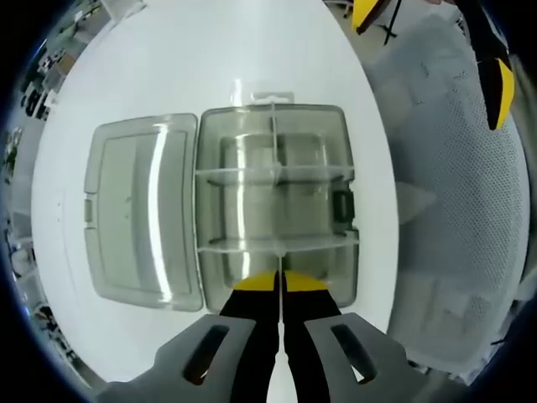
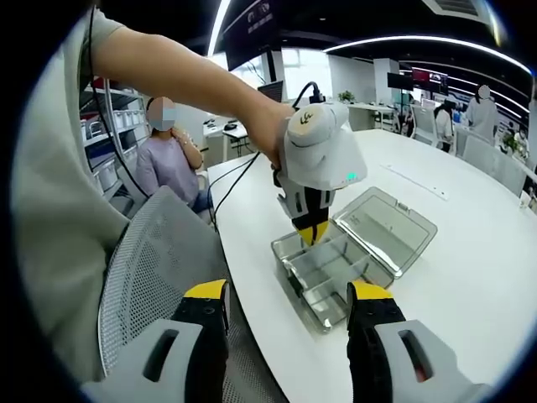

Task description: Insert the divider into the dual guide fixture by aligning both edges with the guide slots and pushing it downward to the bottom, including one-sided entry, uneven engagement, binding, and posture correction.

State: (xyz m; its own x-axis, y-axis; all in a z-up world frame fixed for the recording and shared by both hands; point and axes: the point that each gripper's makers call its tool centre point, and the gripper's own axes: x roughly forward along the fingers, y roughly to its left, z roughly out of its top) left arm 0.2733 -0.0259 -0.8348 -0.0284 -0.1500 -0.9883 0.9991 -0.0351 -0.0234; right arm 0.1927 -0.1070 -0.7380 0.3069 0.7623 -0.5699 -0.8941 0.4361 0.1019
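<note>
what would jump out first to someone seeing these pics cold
The clear plastic organizer box lying open on the white round table, its lid flat beside it. The left gripper sits shut on a divider at the box's near end, while the right gripper waits open, off the table's edge.

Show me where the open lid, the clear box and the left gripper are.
open lid [image 1: 143, 210]: left gripper view, its flat middle panel.
clear box [image 2: 323, 281]: right gripper view, its inner compartments.
left gripper [image 1: 279, 284]: left gripper view, between its yellow fingertips.

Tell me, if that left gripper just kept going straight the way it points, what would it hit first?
Most likely the clear plastic compartment box: the left gripper, jaws closed, hangs right above its near compartment. The thin clear divider lies just ahead, though depth is hard to judge.
</note>
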